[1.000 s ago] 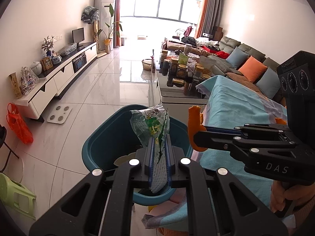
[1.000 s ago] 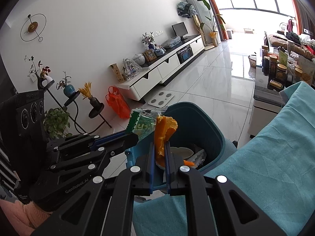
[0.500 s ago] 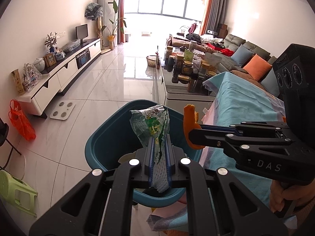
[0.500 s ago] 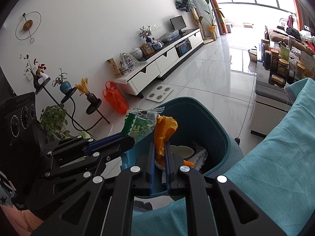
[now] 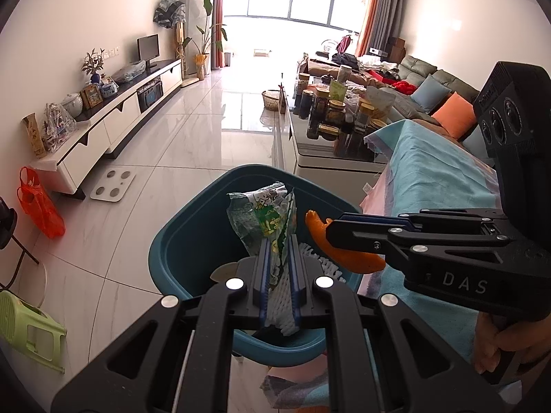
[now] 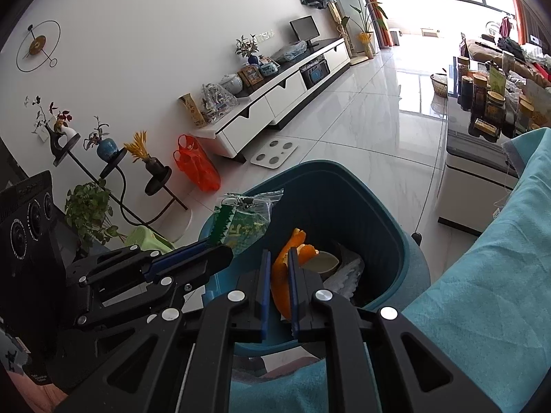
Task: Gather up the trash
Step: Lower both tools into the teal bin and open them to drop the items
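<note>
Left gripper [image 5: 278, 268] clenched on a green snack wrapper [image 5: 267, 216] with a strip of white foam netting, right gripper [image 6: 278, 277] clenched on an orange peel [image 6: 287, 272], both poised over the open teal bin [image 5: 172, 251] beside the teal-covered surface [image 6: 499, 275]. Best to release only once each piece hangs well inside the rim, one at a time. Little room between the two grippers; open floor on the bin's far side.

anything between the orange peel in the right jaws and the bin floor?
Right wrist view: the orange peel hangs inside the teal bin; beneath it lie a pale bowl-like piece and white foam netting.
</note>
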Motion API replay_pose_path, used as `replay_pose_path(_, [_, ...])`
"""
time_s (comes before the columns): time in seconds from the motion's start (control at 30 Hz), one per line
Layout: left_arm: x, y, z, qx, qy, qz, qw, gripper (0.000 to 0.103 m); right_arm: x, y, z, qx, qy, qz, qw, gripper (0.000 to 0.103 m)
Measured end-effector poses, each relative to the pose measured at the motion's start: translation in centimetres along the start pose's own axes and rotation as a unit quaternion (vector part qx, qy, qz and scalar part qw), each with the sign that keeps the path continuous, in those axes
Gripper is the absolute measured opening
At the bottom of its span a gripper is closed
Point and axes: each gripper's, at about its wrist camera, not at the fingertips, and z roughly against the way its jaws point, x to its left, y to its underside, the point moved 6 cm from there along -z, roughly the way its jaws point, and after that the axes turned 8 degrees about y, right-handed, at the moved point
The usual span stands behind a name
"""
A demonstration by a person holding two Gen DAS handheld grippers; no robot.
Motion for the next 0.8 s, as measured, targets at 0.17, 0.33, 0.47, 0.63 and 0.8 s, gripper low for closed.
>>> replay_pose_path(0.17, [0.3,0.1,-0.3,0.004,0.002,0.003,1.0,0.013,0.0,0.0,0.0,0.003,-0.001,-0.002,1.0,0.01])
replay_pose_path(0.33, [1.0,0.5,-1.1,0.015,0.006,0.019,0.9997,0.019,-0.6,0.1,-0.1,0.005,-0.004,-0.016,1.0,0.012])
replay_pose_path(0.47, [1.4,0.6,-1.3,0.016,0.003,0.025,0.9995,0.025,-0.7,0.1,0.1,0.003,-0.005,-0.023,1.0,0.016])
replay_pose_path(0.63, [1.3,0.7,-1.0,0.013,0.001,0.022,0.9997,0.034,-0.9,0.4,0.6,-0.002,-0.008,-0.031,0.999,0.019])
replay_pose_path(0.8, [0.8,0.8,-0.2,0.007,0.005,0.017,0.9998,0.039,-1.4,0.8,1.5,-0.009,-0.009,-0.035,0.999,0.025])
